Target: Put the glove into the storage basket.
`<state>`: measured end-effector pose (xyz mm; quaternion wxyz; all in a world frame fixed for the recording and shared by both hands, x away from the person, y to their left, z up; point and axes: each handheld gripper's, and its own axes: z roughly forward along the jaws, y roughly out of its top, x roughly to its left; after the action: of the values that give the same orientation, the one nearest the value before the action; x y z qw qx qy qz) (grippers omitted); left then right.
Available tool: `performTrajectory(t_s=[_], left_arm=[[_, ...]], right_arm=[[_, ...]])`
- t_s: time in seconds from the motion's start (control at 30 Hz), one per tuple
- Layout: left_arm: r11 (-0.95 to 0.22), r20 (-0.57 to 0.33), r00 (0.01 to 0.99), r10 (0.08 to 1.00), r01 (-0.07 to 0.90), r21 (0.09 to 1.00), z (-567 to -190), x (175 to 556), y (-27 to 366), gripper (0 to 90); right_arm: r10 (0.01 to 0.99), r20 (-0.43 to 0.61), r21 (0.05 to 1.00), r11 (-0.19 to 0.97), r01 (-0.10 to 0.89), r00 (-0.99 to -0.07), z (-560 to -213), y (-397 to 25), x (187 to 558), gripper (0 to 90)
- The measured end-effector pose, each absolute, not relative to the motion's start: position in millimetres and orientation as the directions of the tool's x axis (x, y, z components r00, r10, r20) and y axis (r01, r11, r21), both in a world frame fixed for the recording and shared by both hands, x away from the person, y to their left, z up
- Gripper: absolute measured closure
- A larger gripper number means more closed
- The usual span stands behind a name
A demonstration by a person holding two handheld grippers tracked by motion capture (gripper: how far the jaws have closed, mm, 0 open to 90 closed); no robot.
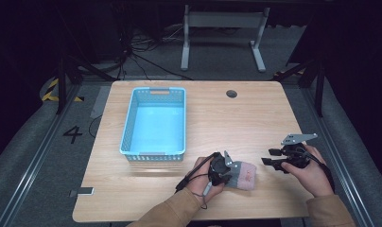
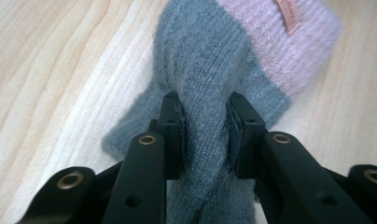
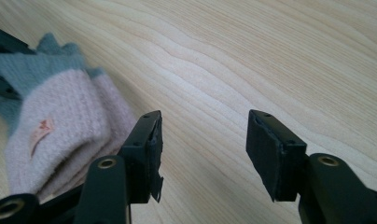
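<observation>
A grey and pink knitted glove (image 1: 243, 174) lies on the wooden table (image 1: 217, 118) near its front edge. My left gripper (image 1: 225, 171) is shut on the glove's grey part (image 2: 205, 93), the wool bunched between its two jaws. The pink cuff (image 2: 289, 42) with a small label lies beyond the jaws. My right gripper (image 1: 268, 161) is open just right of the glove, nothing between its jaws, bare wood under them (image 3: 203, 135). In the right gripper view the glove (image 3: 60, 121) lies to the left of the jaws.
A light blue plastic basket (image 1: 155, 124) stands empty on the table's left half, behind the left hand. A round cable hole (image 1: 231, 93) sits at the back edge. A small flat device (image 1: 83, 191) lies at the front left corner.
</observation>
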<state>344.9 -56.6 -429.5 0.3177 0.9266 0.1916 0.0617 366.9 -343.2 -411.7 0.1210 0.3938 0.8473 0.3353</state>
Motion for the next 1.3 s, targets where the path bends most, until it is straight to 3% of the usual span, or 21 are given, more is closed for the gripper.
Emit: performTrajectory(t_s=[0.63,1.3], left_arm=[[-0.664,-0.039,0.909,0.415,0.332,0.670,-390,348,-19,70.4],[-0.639,0.024,0.887,0.460,0.312,0.703,-349,360,33,70.1]], right_arm=[[0.738,0.061,0.665,0.472,0.579,-0.672,-413,-336,378,46.8],[0.764,0.061,0.659,0.452,0.601,-0.642,-421,-344,374,46.8]])
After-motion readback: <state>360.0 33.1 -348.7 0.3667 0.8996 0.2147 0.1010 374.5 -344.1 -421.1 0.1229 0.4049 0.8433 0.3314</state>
